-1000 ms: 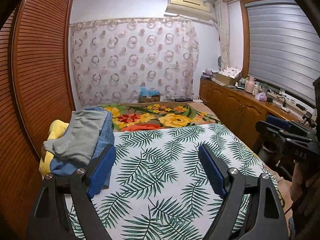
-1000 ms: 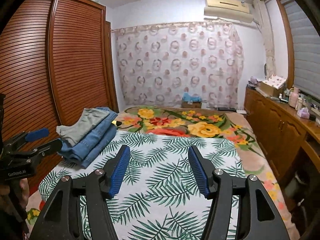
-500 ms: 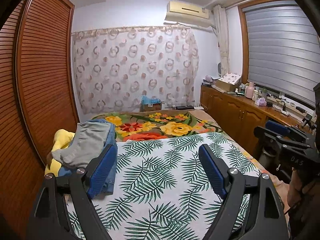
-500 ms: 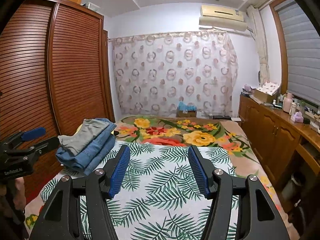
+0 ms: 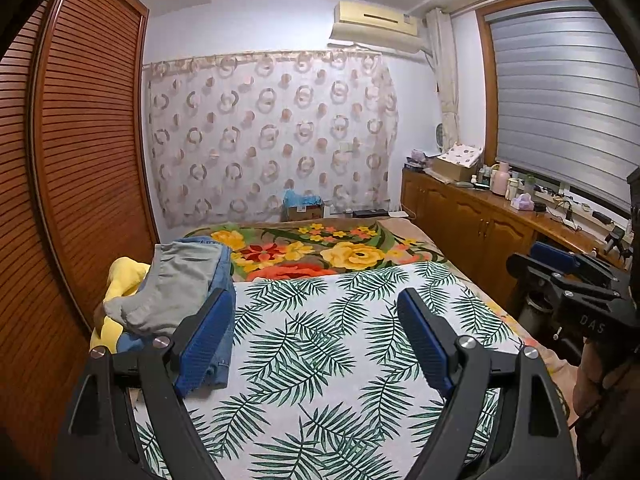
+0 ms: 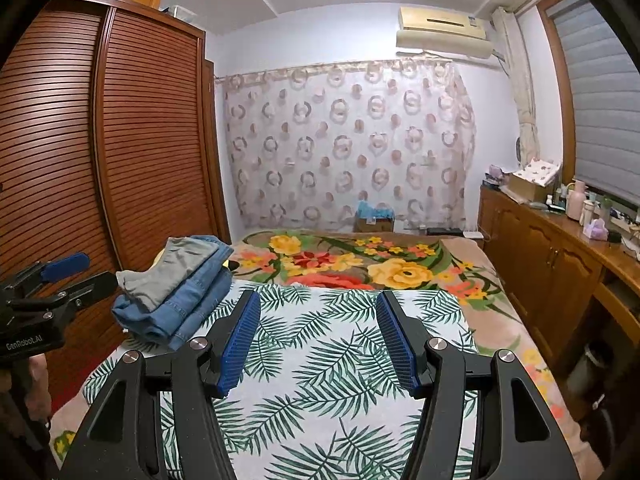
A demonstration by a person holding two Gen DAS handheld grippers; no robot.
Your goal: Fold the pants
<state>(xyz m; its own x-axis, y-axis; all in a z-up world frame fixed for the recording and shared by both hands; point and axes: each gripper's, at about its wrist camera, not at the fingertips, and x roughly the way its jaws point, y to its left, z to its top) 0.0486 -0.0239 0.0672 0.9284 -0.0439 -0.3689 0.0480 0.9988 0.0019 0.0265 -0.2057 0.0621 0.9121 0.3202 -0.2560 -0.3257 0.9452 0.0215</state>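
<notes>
On the bed's (image 6: 320,360) left edge, folded pants (image 6: 180,292) beside wardrobe (image 6: 120,140).

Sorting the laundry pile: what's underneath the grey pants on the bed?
Folded blue jeans lie directly under the grey pants; something yellow shows beside and beneath the stack. Anything deeper is covered.

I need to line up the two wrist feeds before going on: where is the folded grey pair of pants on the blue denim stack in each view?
Left wrist: folded grey pants at left-centre, just above the left claw's left finger.
Right wrist: folded grey pants at left-centre, beside the brown slatted wardrobe.
Shared landmark: the beige wall air conditioner.
</notes>
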